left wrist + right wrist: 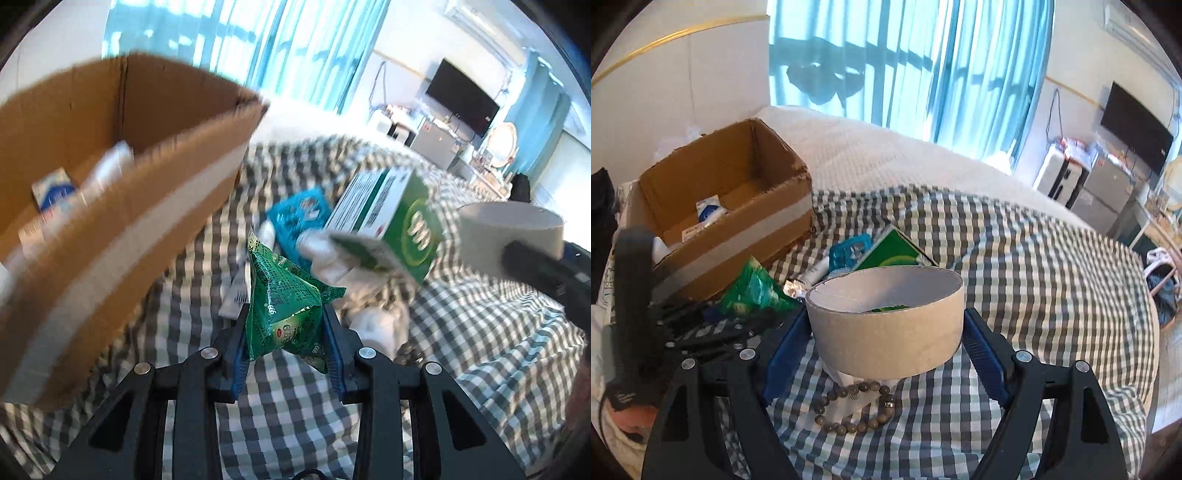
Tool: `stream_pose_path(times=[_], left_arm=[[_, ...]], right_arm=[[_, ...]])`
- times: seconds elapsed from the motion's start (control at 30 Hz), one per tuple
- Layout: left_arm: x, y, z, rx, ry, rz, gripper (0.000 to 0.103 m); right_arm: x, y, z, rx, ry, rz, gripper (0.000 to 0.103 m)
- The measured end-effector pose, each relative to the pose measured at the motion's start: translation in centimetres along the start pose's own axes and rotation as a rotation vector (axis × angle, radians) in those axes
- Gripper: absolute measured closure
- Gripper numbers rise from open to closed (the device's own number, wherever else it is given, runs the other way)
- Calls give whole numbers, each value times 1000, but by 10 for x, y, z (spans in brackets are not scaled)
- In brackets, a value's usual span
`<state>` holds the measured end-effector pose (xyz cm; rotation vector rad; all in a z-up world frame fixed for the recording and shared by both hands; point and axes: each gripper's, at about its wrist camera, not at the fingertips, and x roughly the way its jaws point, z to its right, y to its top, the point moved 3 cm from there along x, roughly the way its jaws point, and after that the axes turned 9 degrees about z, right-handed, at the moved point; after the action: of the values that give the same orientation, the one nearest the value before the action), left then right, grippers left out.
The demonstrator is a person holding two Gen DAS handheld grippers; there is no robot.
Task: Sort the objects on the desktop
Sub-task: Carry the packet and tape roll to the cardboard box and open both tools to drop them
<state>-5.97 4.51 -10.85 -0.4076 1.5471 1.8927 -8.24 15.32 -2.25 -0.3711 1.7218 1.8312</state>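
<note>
My left gripper (286,341) is clamped on a green packet (284,295) beside the cardboard box (122,206) — probably bound inside; my right gripper (886,332) squeezes a tape roll (886,317) above the checked cloth (1034,266).

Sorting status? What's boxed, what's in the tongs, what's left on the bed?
Done: the cardboard box already holds a blue-and-white carton and other items. In hand: left tongs clamp a green sachet; right tongs grip a tape roll. Left: green box, blue pack, white tube and bead bracelet lie on the checked cloth.
</note>
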Motion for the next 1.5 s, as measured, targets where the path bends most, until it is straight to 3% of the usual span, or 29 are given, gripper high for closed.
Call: stream_pose_path(times=[0.2,0.33,0.57,0.7,0.87,1.1,1.2,1.3,1.37,1.43,1.5], left_arm=[[-30,27,2,29,-5,91,67],[-44,39,-6,7,-3,123,67],[-78,72,-23,-14,47,224,67],[-89,93,-48,-59,79,260,67],[-110,117,-103,-163,144,318,67],[-103,122,-186,-324,210,284,67],[-86,122,-203,-335,204,227,67],[-74,116,-206,-336,208,207,65],[-72,113,-200,-304,221,214,49],[-72,114,-194,-280,204,224,10],[-77,114,-190,-291,184,257,5]], right_arm=[[-18,16,-12,28,51,24,21],[-30,27,-27,-18,50,65,21],[-38,48,-44,20,93,106,21],[-32,68,-63,29,130,125,21],[-7,88,-96,109,252,117,21],[65,103,-135,214,305,18,21],[94,109,-139,286,320,-49,21],[108,118,-137,372,364,-53,18],[111,123,-134,424,379,-54,7],[105,127,-130,427,358,-40,7],[94,130,-123,411,333,-5,7]])
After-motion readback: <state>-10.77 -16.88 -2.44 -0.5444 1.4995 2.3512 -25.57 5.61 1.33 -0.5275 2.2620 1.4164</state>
